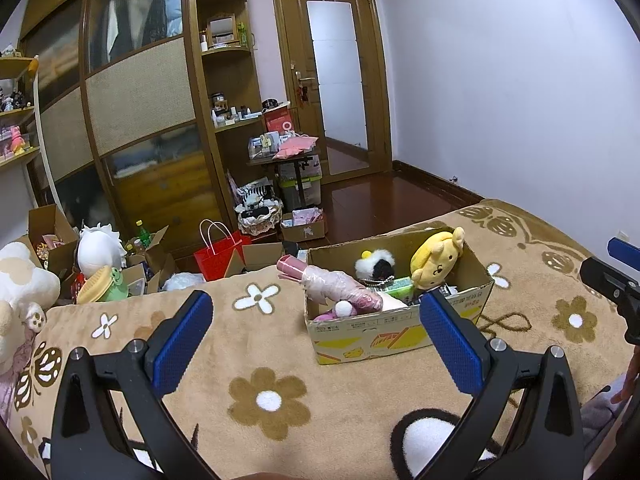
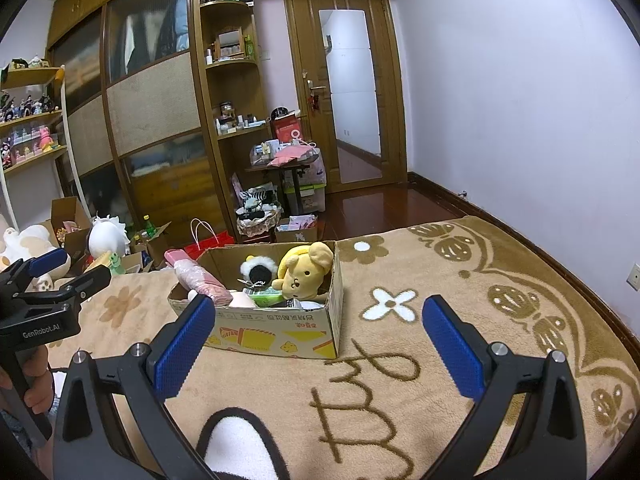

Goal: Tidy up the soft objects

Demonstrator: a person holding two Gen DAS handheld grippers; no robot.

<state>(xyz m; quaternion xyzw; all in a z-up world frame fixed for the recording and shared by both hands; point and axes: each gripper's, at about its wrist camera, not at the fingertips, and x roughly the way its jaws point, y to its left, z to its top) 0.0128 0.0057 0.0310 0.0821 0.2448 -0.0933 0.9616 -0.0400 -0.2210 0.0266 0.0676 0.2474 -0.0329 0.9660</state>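
Left wrist view: left gripper (image 1: pixel 316 344), fingers spread wide w/ nothing btwn them, above the tan flower-print blanket (image 1: pixel 268 400).
Right wrist view: right gripper (image 2: pixel 320 346), also spread wide & empty, over same blanket.
Box: cardboard box (image 1: pixel 400 328) sits on blanket, ahead of both grippers, top open.
Yellow plush: yellow dog plush (image 1: pixel 436 258) upright in box's far right corner, leaning on the wall.
Black/white plush: fluffy black-and-white plush (image 1: pixel 376 264) just left of yellow one, inside box.
Pink item: pink plastic-wrapped bundle (image 1: pixel 340 286) lies tilted over box's left rim, one end sticking out.
Other contents: green packet (image 2: pixel 266 298) plus smaller bits in box, too cluttered to ID, maybe more toys.
Off-bed: big white plush (image 1: pixel 100 250) & red paper bag (image 1: pixel 220 252) on floor past blanket edge, well apart from box.
Person: hand (image 2: pixel 34 392) grips left tool's handle.
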